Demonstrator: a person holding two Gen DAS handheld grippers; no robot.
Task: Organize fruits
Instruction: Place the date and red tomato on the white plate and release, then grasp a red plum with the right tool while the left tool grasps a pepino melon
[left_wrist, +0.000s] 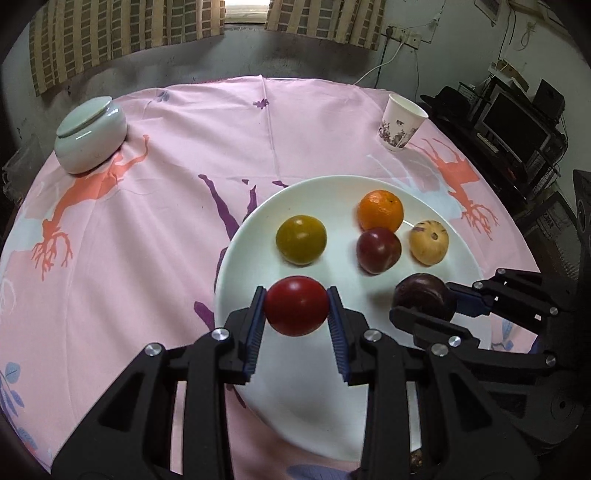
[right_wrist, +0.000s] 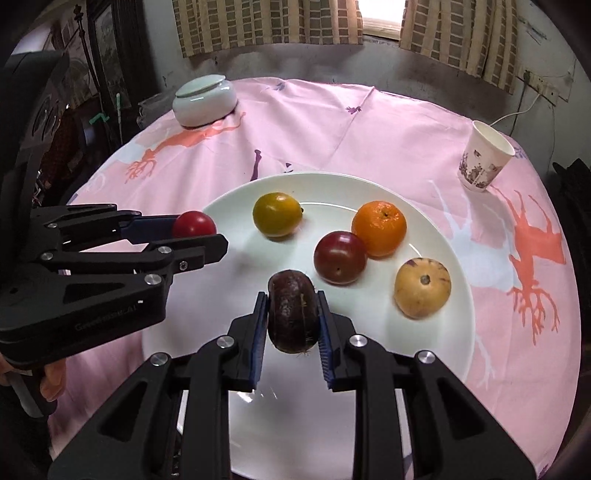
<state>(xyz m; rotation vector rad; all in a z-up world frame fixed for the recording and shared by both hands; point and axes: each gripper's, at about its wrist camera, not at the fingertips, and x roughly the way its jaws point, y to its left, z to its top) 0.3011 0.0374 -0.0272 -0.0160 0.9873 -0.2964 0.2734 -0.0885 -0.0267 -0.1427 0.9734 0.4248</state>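
Left wrist view: left gripper (left_wrist: 296, 308) is pinching a tomato (left_wrist: 296, 304) above the plate (left_wrist: 236, 266) while right gripper (right_wrist: 291, 314) is squeezing a dark wrinkled fruit (right_wrist: 292, 312); both probably light, soft, bruisable, best gripped across the middle.

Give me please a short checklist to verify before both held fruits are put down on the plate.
1. Left gripper clamps the round red tomato: ok.
2. Right gripper clamps the dark purple wrinkled fruit: ok.
3. Both fruits are over the white round plate: ok.
4. Bare plate under each fruit: ok.
5. The two grippers are apart: ok.
6. Height above the plate: cannot tell.
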